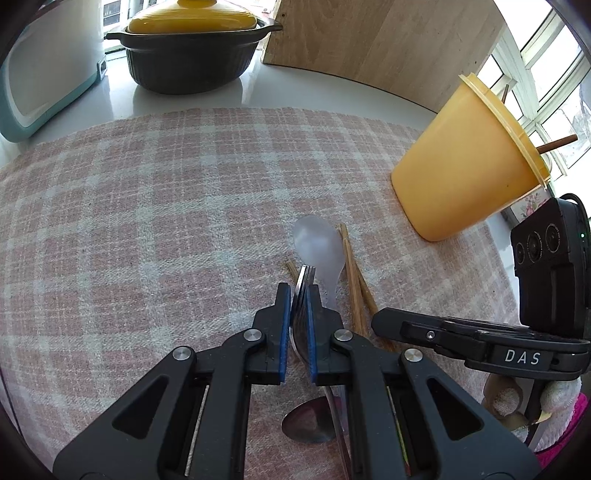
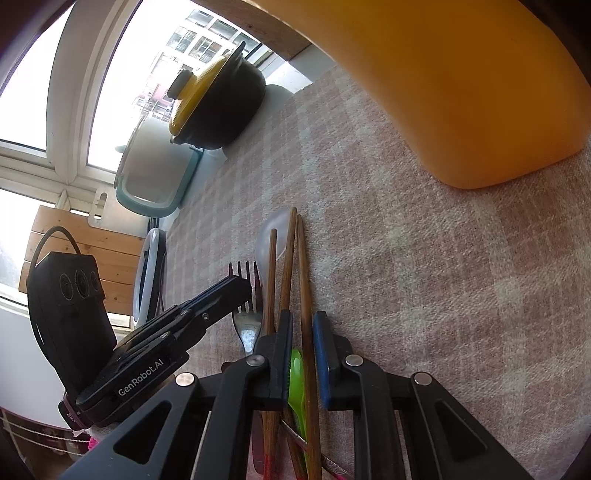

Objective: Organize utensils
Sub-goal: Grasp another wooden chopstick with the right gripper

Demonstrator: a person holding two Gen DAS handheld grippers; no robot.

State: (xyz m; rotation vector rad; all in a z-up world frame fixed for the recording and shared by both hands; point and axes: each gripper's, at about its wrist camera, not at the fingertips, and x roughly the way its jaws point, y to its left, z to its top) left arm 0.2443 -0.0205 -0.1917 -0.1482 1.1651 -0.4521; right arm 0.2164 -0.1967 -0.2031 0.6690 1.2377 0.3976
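A: Which step is this?
B: Picking up. The left claw (image 1: 298, 291) pinches the fork (image 1: 303, 295) over the cloth (image 1: 147, 221); the right claw (image 2: 303, 332) straddles a chopstick (image 2: 305, 295), not yet clenched.
A: Next?
B: Probably lifting the fork into the cup (image 1: 461, 166).

Counted on checked cloth (image 1: 147, 206):
- Three wooden chopsticks (image 2: 303, 280) seen in right wrist view.
- One metal fork (image 2: 246, 314).
- One clear plastic spoon (image 1: 317, 247).
- One metal spoon (image 1: 308, 421).
- One green plastic utensil (image 2: 296, 380), kind not told.
- One yellow cup (image 1: 469, 166), two sticks (image 1: 556, 144) counted inside.
- One black pot (image 1: 192, 48), one yellow lid (image 1: 192, 16).
- Two grippers: left (image 1: 298, 314), right (image 2: 303, 339).
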